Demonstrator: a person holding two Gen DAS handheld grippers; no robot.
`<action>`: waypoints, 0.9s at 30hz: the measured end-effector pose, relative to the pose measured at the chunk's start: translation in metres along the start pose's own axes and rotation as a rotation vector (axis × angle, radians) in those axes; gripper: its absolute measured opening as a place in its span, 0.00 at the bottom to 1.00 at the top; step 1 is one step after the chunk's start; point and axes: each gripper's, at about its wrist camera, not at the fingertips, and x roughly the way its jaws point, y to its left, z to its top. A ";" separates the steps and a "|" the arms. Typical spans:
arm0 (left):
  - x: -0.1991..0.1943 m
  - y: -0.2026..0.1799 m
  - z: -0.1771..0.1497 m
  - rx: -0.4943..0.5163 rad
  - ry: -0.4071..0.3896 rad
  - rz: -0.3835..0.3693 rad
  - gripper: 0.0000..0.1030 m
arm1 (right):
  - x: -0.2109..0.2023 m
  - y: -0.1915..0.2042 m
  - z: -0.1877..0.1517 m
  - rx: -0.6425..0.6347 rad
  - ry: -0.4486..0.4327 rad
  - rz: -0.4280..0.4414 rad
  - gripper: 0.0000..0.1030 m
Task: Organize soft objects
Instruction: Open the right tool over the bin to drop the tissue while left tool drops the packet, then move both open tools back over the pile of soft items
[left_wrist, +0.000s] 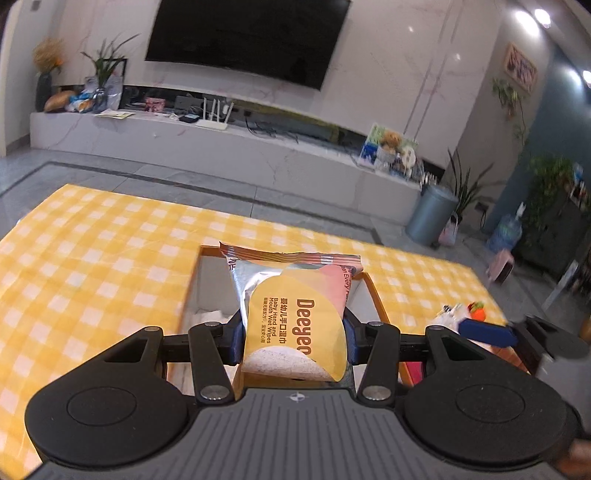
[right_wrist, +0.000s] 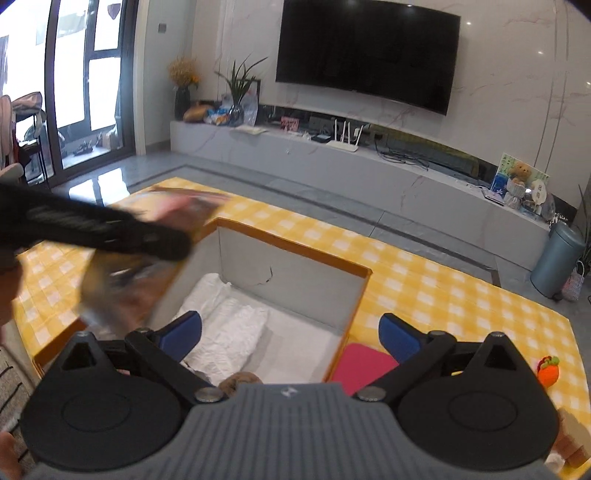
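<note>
While the wet wipes pack (left_wrist: 295, 325) hangs upright above the open orange-rimmed box (right_wrist: 295, 247), the left gripper (left_wrist: 293, 338) clamps its 2 blue pads against the pack's sides, likely so it can drop straight in. Inside the box lie white folded cloths (right_wrist: 229, 325). The right gripper (right_wrist: 290, 338) hovers over the box's near edge with jaws spread and nothing between them, probably waiting. A pink item (right_wrist: 360, 363) and a small orange toy (right_wrist: 548, 371) sit outside on the yellow checked tablecloth (right_wrist: 443, 295)
</note>
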 end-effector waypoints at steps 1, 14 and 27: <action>0.009 -0.004 0.001 0.006 0.017 0.027 0.54 | -0.002 -0.002 -0.005 0.012 -0.012 -0.005 0.97; 0.076 -0.033 -0.020 0.169 0.199 0.201 0.54 | 0.003 -0.023 -0.023 0.120 -0.051 0.064 0.97; 0.066 -0.041 -0.034 0.239 0.133 0.340 0.85 | 0.014 -0.021 -0.028 0.132 -0.022 0.058 0.97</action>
